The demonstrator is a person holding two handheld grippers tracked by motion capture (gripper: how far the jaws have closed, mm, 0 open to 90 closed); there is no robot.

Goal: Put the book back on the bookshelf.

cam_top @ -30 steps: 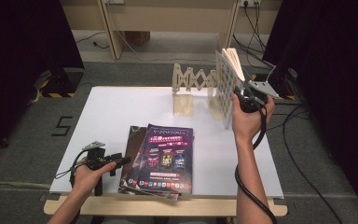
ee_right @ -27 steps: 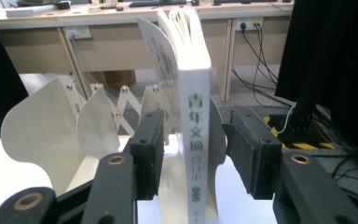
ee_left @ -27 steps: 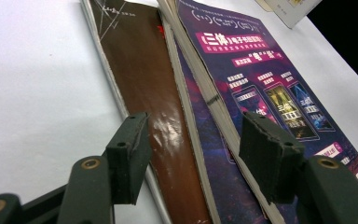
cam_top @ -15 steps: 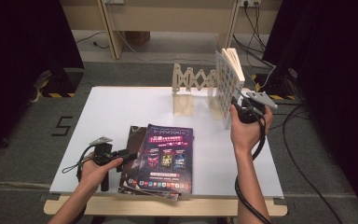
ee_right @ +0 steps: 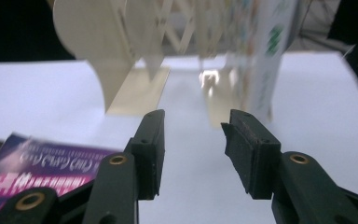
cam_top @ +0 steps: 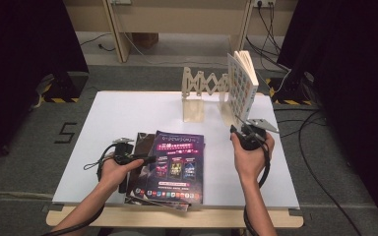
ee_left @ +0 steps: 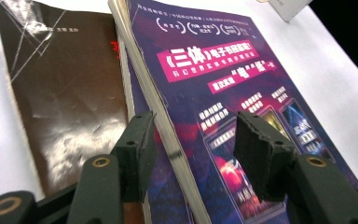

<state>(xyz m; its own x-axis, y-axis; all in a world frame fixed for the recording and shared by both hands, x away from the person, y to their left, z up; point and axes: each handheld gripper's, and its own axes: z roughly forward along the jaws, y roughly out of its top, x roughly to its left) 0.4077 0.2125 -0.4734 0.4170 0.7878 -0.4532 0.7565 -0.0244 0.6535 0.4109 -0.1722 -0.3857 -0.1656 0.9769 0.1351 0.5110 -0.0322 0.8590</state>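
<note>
Purple book (ee_left: 205, 93), lower centre of the high view atop a dark book (ee_left: 60, 93), sits between the left gripper's (ee_left: 193, 140) wide jaws, which probably straddle several pages and may tear them.

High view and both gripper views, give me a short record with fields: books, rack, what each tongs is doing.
stack: purple book lies flat on top of a dark book, near the table's front edge
rack: wooden folding rack at the far side, one white book standing upright at its right end
left tongs: open, jaws astride the purple book's left edge, not closed on it
right tongs: open, holding nothing, pointed at the rack, apart from it
</note>
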